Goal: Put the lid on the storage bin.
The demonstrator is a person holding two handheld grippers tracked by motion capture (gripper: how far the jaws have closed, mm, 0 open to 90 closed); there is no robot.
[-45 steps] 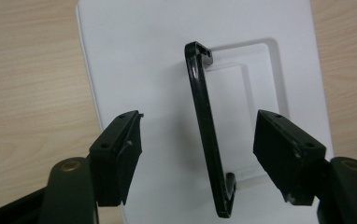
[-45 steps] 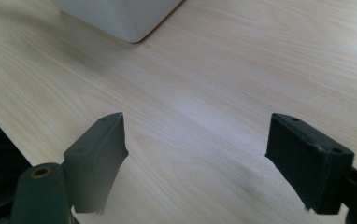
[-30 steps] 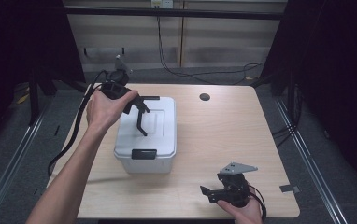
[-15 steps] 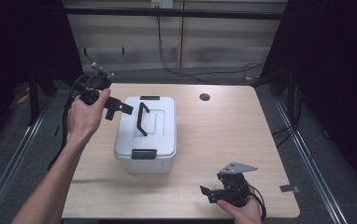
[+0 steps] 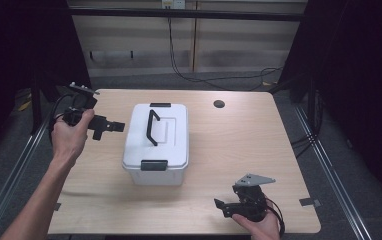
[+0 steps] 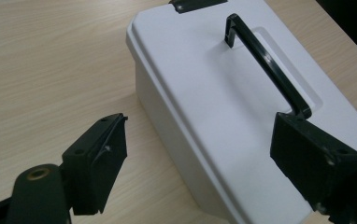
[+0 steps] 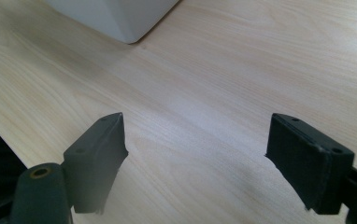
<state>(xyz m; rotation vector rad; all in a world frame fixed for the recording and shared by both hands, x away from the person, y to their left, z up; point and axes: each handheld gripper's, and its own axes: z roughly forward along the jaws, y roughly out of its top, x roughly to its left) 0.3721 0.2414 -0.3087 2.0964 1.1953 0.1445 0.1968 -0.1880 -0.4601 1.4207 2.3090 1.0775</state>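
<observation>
You are holding both the left gripper [image 5: 113,127] and the right gripper [image 5: 225,207] wide and empty beside a white lidded storage box [image 5: 156,145] whose black handle [image 5: 152,127] is standing upright.

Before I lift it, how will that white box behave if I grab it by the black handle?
The white box looks like rigid plastic, so it probably won't flex. Its black handle stands upright along the lid's middle, so it should hang fairly level. Both latches look shut, so the lid likely stays on. The weight can't be judged; the contents are hidden.
</observation>
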